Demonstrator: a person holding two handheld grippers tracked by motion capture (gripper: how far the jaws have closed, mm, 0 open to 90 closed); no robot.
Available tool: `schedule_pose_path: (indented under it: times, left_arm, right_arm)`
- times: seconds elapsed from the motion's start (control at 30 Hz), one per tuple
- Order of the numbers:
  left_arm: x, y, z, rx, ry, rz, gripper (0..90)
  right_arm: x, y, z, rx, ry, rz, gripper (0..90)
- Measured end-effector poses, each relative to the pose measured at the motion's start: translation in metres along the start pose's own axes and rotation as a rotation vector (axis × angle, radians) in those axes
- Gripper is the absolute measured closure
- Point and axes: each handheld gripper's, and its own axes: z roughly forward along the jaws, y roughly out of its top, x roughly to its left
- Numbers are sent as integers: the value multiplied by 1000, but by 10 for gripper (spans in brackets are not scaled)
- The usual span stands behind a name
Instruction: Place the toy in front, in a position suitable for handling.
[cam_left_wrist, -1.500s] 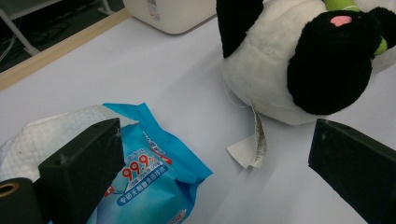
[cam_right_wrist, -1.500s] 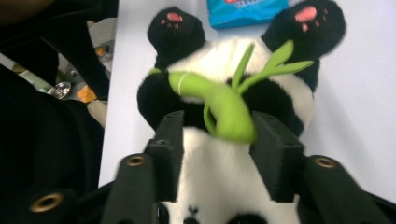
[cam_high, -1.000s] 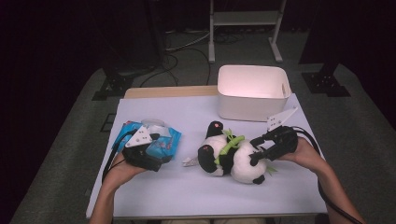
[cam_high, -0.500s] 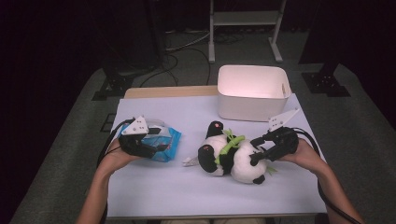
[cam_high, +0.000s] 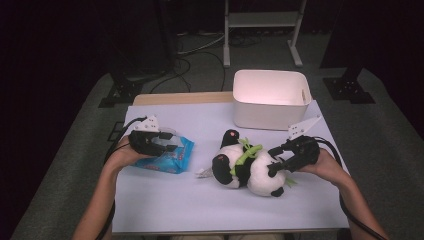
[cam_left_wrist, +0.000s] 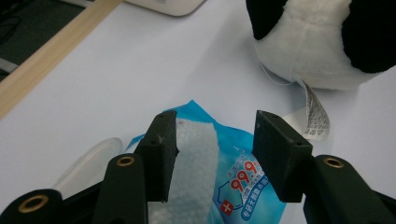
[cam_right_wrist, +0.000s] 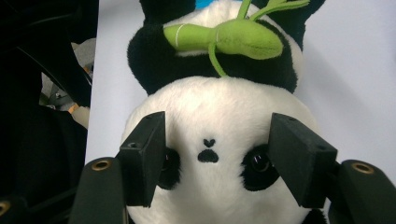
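Observation:
A blue wet-wipes pack (cam_high: 175, 159) lies on the left of the white table (cam_high: 200, 205). My left gripper (cam_high: 167, 142) hovers over it. A white wipe (cam_left_wrist: 196, 158) stands up out of the pack (cam_left_wrist: 240, 182) between the jaws. It rests against one pad, with a gap to the other. The jaws have just been closing, so my left gripper (cam_left_wrist: 215, 135) is still open. A panda plush (cam_high: 247, 170) with a green bamboo sprig (cam_right_wrist: 233, 39) lies at the centre right. My right gripper (cam_high: 274, 170) is shut on the panda's head (cam_right_wrist: 215, 116), a pad beside each eye.
A white bin (cam_high: 270, 100) stands at the table's back right, its corner (cam_left_wrist: 168, 4) seen ahead of the left gripper. The panda's sewn label (cam_left_wrist: 315, 114) lies on the table between plush and pack. Dark floor with cables and stands surrounds the table.
My left gripper has moved away from the person, over the wipes pack, and its jaws have narrowed around the wipe. The right gripper and the panda have stayed put.

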Motion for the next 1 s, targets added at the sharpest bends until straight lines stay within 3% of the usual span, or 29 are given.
schedule_pose_path:
  times: [0.33,0.67,0.77,1.0]
  left_arm:
    - [-1,-1,0,7,-10,-1,497]
    - [8,-4,-1,33,-5,-17,486]
    - [12,-7,4,48,-6,-43,519]
    - [14,-13,12,73,-11,-44,707]
  right_arm:
    - [0,-1,0,-3,1,-2,362]
    - [0,1,0,5,3,-2,362]
    - [0,0,0,1,4,-2,362]
    - [0,-1,0,-6,5,1,362]
